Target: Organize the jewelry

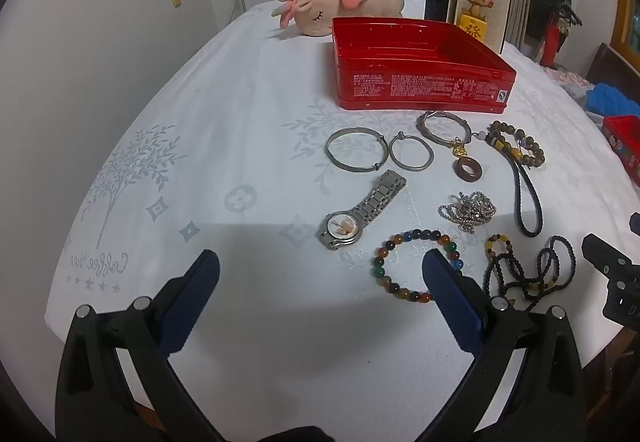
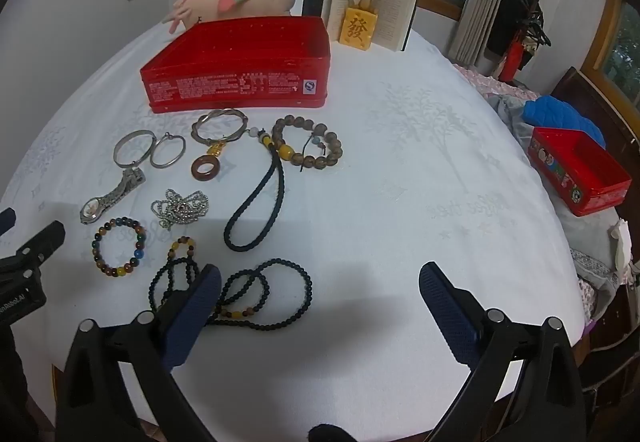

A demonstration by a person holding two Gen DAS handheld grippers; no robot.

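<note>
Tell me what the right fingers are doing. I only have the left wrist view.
Observer: The right gripper is wide open and gripping nothing. The black bead necklace lies by one finger.
Operator: The coloured bead bracelet is partly covered here. Full loop?
Observer: Yes, a closed ring, lying apart from the watch.
Operator: The small red box is cut off at my right edge. Lid on?
Observer: No lid. It is open on top.
</note>
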